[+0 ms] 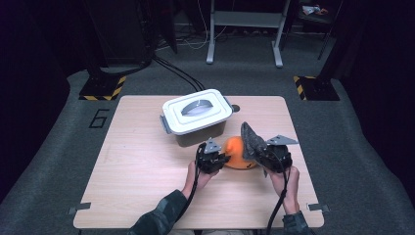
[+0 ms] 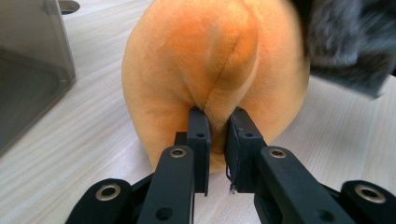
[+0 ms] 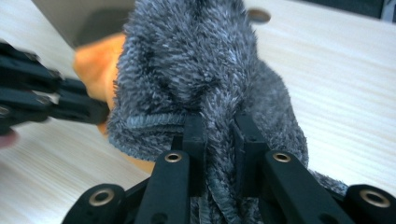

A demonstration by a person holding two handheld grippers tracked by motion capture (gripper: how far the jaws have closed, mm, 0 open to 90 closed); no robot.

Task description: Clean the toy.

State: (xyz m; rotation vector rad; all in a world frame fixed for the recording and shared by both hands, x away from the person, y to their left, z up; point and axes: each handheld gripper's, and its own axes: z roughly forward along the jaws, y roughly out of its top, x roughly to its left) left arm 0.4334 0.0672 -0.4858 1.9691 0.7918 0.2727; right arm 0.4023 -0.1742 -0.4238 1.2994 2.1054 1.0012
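An orange plush toy (image 1: 235, 151) (image 2: 215, 70) lies on the wooden table (image 1: 142, 166), just in front of the lidded box. My left gripper (image 1: 221, 159) (image 2: 217, 119) is shut on a fold of the plush at its near side. My right gripper (image 1: 260, 152) (image 3: 219, 123) is shut on a fuzzy dark grey cloth (image 1: 251, 137) (image 3: 196, 60), which it holds up over the right part of the plush. The cloth (image 2: 345, 42) hangs at the top right of the left gripper view. In the right gripper view the left gripper (image 3: 95, 111) reaches in from the left toward the plush (image 3: 95, 63).
A grey box with a white latched lid (image 1: 197, 110) (image 2: 28, 70) stands at the table's far middle, close behind the plush. A small round hole (image 1: 236, 108) is in the tabletop beside the box. The person's hands (image 1: 288, 188) come in from the table's near edge.
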